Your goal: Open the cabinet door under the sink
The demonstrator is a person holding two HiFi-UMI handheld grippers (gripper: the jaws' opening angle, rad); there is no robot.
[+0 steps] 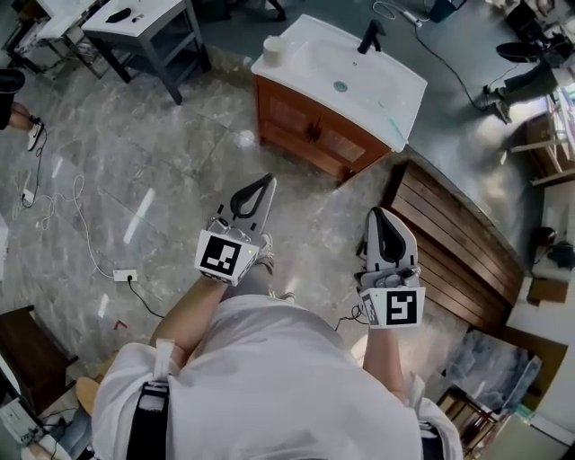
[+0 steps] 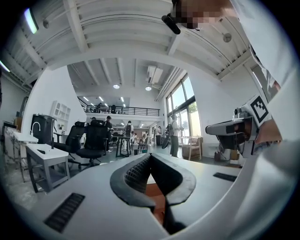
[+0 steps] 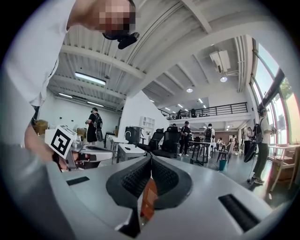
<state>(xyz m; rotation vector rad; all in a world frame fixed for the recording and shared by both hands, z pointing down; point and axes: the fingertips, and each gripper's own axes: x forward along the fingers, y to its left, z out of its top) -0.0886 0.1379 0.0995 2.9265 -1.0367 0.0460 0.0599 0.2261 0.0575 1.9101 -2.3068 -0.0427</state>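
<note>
The wooden cabinet (image 1: 310,135) stands under a white sink top (image 1: 395,94) with a black faucet (image 1: 369,36), at the top middle of the head view. Both its doors are closed, with dark handles (image 1: 315,130) near the middle. My left gripper (image 1: 268,180) and right gripper (image 1: 376,213) are held level over the marble floor, side by side, short of the cabinet and pointing towards it. Both are shut with nothing held. In the left gripper view the jaws (image 2: 151,155) meet over a strip of brown wood (image 2: 153,192). The right gripper (image 3: 151,158) shows the same.
A white cup (image 1: 272,49) sits on the sink top's left corner. A dark slatted wooden platform (image 1: 458,243) lies to the right of the cabinet. A grey table (image 1: 148,27) stands at the upper left. A power strip (image 1: 125,275) and cables lie on the floor at left.
</note>
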